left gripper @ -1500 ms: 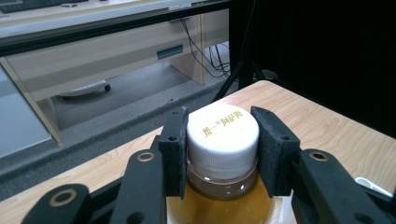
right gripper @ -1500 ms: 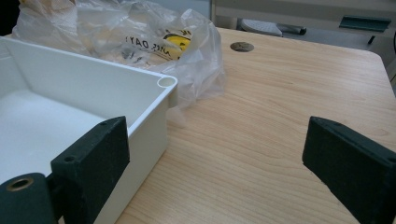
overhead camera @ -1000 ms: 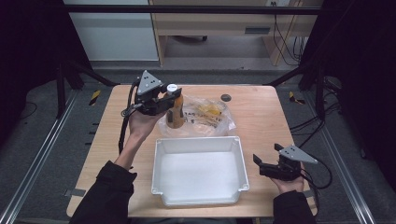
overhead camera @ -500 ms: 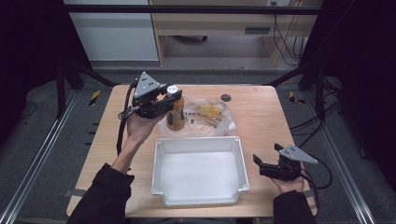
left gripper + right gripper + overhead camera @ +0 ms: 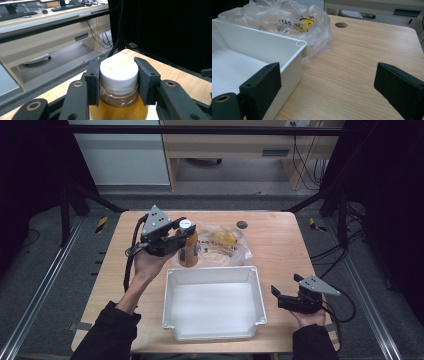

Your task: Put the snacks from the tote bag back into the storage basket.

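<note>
Amber bottle [image 5: 117, 100] between left tongs' [image 5: 119, 77] pads

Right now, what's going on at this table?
A person works with a two-jaw gripper in each hand. The left gripper is shut on the white cap of an amber bottle, holding it upright beside a crumpled clear plastic bag, just beyond the far rim of an empty white tray. The right gripper rests low at the tray's right side with its jaws open and nothing between them. The bottle is not in the tray yet.
</note>
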